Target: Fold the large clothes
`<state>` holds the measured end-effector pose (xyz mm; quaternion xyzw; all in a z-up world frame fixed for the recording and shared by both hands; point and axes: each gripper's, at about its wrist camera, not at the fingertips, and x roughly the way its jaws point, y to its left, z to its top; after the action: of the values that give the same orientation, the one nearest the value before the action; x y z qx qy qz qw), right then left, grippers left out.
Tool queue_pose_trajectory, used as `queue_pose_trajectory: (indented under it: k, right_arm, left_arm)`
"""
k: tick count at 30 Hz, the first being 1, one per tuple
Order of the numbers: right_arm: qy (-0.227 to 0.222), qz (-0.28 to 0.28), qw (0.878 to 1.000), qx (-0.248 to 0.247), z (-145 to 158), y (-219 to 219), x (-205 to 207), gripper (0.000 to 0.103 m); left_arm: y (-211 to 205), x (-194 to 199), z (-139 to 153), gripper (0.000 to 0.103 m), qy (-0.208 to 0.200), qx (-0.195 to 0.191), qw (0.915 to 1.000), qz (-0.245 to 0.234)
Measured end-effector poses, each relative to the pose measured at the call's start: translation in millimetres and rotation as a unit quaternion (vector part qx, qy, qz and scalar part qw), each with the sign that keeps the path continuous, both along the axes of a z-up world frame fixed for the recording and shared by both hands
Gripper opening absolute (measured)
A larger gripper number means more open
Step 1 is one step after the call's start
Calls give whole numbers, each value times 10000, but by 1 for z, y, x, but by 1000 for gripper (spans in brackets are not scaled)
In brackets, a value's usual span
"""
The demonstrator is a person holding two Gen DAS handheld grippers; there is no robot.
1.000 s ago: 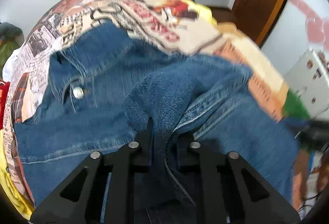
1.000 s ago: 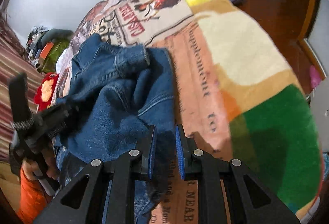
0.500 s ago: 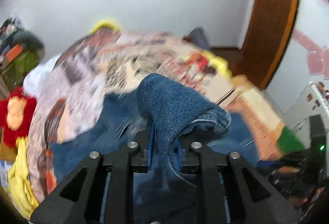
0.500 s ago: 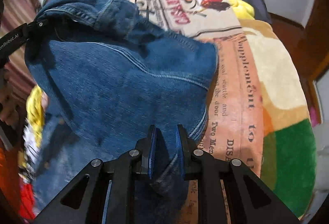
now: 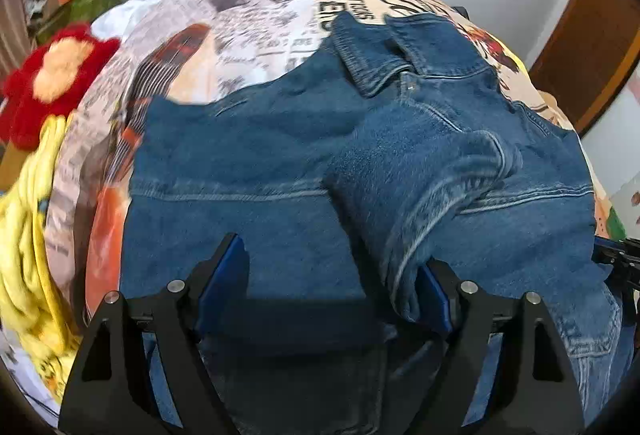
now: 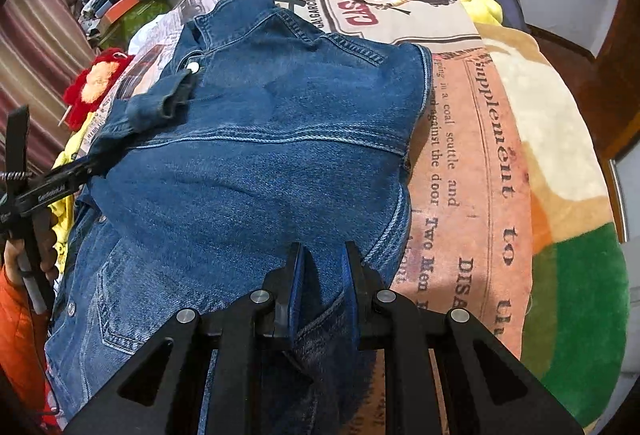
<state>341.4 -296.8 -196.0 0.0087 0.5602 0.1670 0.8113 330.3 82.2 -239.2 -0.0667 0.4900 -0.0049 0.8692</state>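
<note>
The right gripper [image 6: 322,285] is clamped on a fold of the denim jacket [image 6: 256,163], which lies on the printed blanket [image 6: 472,163]. The left gripper [image 5: 326,287] is opening its jaws, and a sleeve [image 5: 420,187] hangs between them, unpressed. The blanket print reads "CASA", "Supplement to" and "the door and".
</note>
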Motion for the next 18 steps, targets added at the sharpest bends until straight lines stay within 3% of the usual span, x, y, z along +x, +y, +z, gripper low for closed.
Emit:
queue_pose_trajectory:
  k: [3, 8, 10, 12, 13, 16, 18]
  right_arm:
    - [-18, -3, 10000, -50, 0, 1, -1, 15]
    - [-29, -5, 9999, -111, 0, 3, -2, 15]
    - [-42, -14, 9999, -131, 0, 3, -2, 15]
    - [-52, -32, 9999, -136, 0, 3, -3, 15]
    - [-56, -42, 9999, -141, 0, 3, -3, 15]
    - [-58, -56, 9999, -135, 0, 3, -3, 15]
    - [-55, -50, 9999, -150, 0, 3, -3, 15]
  left_arm:
    - [18, -11, -4, 82, -11, -230, 9996, 191]
    - [42, -24, -7, 82, 12, -101, 9986, 510]
    - [55, -30, -9, 82, 42, 114, 9970, 770]
    - [74, -38, -13, 81, 127, 713, 9896, 1239]
    - [84, -41, -16, 82, 199, 772, 9875, 1361]
    - [112, -52, -24, 81, 417, 428, 9870, 1492]
    - [119, -58, -26, 81, 540, 565, 9857, 1495]
